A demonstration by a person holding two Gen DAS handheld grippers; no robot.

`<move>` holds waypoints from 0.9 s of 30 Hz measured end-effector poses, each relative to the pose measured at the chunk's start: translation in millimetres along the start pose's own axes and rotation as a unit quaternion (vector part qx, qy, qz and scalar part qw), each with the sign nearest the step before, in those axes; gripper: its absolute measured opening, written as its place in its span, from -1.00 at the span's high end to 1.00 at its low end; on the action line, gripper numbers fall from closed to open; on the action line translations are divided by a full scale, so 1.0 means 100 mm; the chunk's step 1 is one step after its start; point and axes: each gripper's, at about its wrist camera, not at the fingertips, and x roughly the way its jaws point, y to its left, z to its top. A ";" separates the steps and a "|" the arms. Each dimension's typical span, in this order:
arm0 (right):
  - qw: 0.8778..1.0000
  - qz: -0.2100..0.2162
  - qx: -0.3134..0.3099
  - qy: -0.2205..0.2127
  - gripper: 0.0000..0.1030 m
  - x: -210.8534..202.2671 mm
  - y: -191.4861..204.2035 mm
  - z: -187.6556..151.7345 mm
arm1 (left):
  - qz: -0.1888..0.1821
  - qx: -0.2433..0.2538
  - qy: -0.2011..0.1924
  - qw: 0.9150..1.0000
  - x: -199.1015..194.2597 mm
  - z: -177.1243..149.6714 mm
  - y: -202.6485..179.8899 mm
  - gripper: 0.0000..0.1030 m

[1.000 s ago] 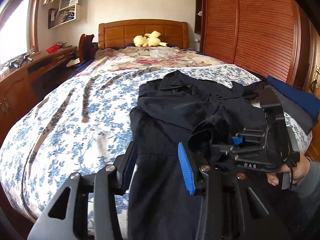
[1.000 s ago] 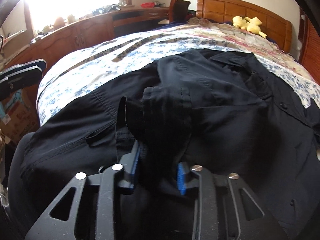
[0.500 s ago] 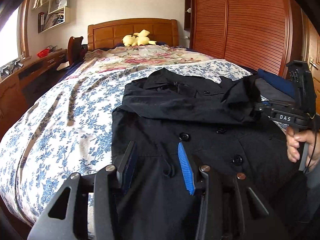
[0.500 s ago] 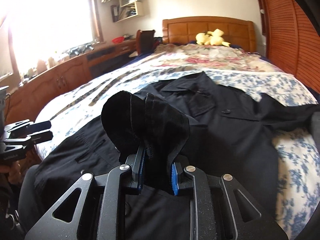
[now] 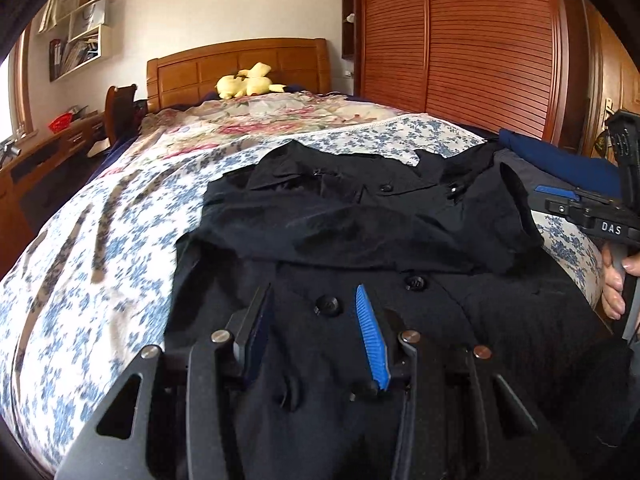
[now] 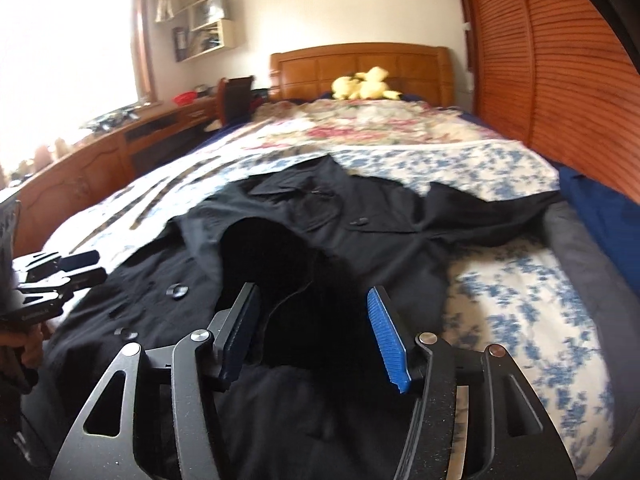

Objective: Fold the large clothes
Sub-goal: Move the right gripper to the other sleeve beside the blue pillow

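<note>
A: Largest first; the wide bed with its blue-flowered white cover [image 5: 100,248] fills the middle of both views, and its panelled wooden headboard [image 5: 240,64] stands at upper centre.

B: And the task's thing?

A: The large black buttoned coat [image 5: 360,240] lies spread on the near half of the bed, centre to lower right in the left wrist view; its upper part is folded across itself, and a sleeve [image 6: 288,280] rises in a dark hump at the centre of the right wrist view.

B: To the right of it?

A: The slatted reddish wooden wardrobe doors [image 5: 480,48] fill the upper right; below them a folded dark blue cloth [image 5: 560,160] lies at the bed's right edge.

B: The grippers?

A: The left gripper [image 5: 316,320], at lower centre of its own view, hangs over the coat's button row; its jaws stand part open with nothing pressed between them; the right gripper [image 6: 312,332], at lower centre of its view, has its jaws opening, and the sleeve lies between the blue ribbed pads [image 6: 386,332] without being pinched.

B: Smaller items?

A: A hand [image 5: 614,280] grips the right gripper's handle at the right edge; a yellow plush toy [image 5: 248,84] rests against the headboard.
</note>
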 end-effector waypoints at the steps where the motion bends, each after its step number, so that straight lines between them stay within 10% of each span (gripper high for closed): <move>1: 1.000 -0.001 0.002 -0.001 -0.14 0.00 -0.02 0.00 | -0.005 0.003 -0.004 1.000 0.04 0.04 -0.02 0.21; 27: 0.994 0.084 -0.053 0.044 -0.15 0.45 0.72 -0.18 | -0.021 -0.005 -0.046 0.999 0.63 0.26 0.27 0.22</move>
